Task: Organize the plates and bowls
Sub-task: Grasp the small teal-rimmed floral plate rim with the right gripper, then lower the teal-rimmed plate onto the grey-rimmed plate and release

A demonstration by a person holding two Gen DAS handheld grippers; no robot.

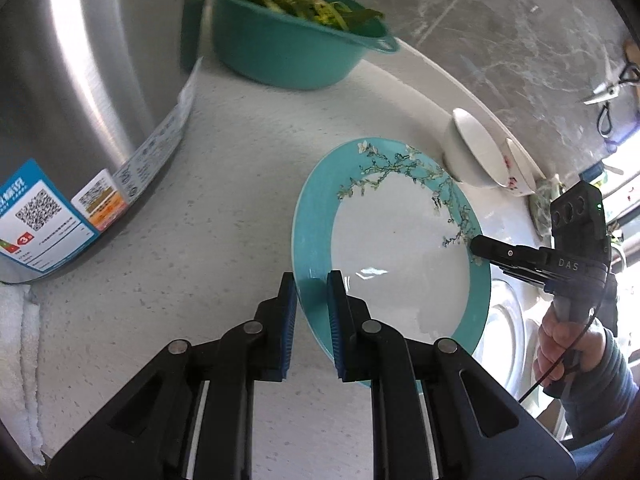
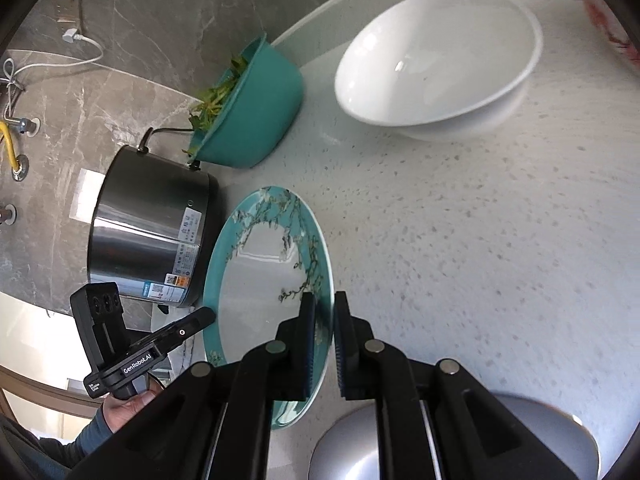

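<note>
A teal-rimmed plate with a blossom-branch pattern (image 1: 396, 240) is held tilted above the pale speckled countertop (image 1: 208, 208). My left gripper (image 1: 312, 280) is shut on the plate's near-left rim. My right gripper (image 2: 323, 300) is shut on the opposite rim of the plate (image 2: 260, 280); it also shows in the left wrist view (image 1: 480, 246) at the plate's right edge. A white bowl (image 2: 436, 64) sits on the counter beyond the plate, seen in the left wrist view (image 1: 476, 152) beside a second bowl with pink flowers (image 1: 520, 172).
A steel pot with stickers (image 1: 80, 100) stands at the left, also in the right wrist view (image 2: 152, 232). A teal basin of greens (image 1: 292, 36) sits behind by the grey marble wall (image 1: 500, 20). A white towel (image 1: 16, 340) lies at the left edge. A steel bowl (image 2: 520, 440) lies below my right gripper.
</note>
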